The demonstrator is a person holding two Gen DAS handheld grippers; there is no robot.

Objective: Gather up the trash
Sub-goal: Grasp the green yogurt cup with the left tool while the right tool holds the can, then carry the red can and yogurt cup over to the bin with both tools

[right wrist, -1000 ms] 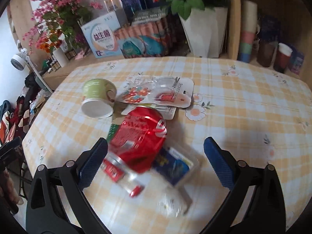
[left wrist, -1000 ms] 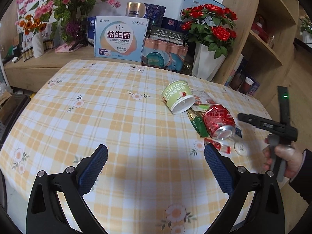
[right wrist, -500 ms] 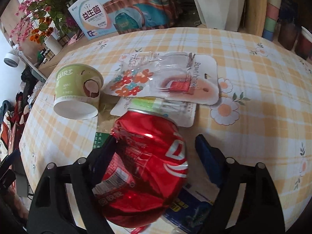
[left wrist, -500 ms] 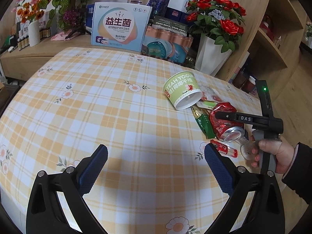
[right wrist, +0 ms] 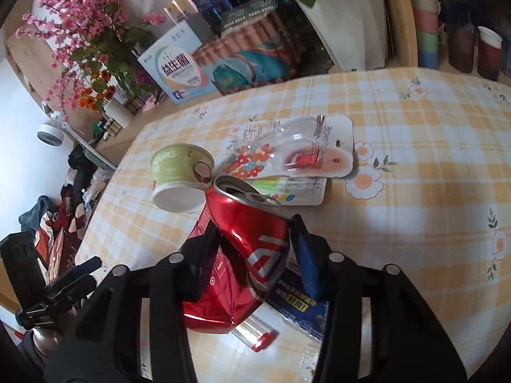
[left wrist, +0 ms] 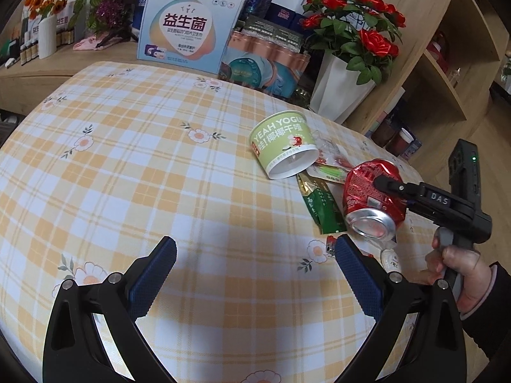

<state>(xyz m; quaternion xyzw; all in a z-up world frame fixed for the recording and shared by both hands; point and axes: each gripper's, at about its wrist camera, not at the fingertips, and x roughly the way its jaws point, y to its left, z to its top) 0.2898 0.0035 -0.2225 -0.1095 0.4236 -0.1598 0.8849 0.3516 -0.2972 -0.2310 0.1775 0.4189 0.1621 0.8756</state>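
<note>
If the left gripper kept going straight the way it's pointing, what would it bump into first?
Probably just the tablecloth. The left gripper is open with nothing between its fingers, and the yogurt cup sits off to the right.

On the green paper cup [left wrist: 282, 145] we read "YEAH YOGU" above Chinese characters. The large box [left wrist: 188, 36] behind the table bore "益生菌". The right gripper [left wrist: 388, 185] carried the letters "DAS". A blue packet [right wrist: 298, 300] showed "好用!".

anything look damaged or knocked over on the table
Yes. The red can is crushed and dented, with the right gripper closing on it. The green yogurt cup lies tipped on its side beside it, amid loose wrappers.
</note>
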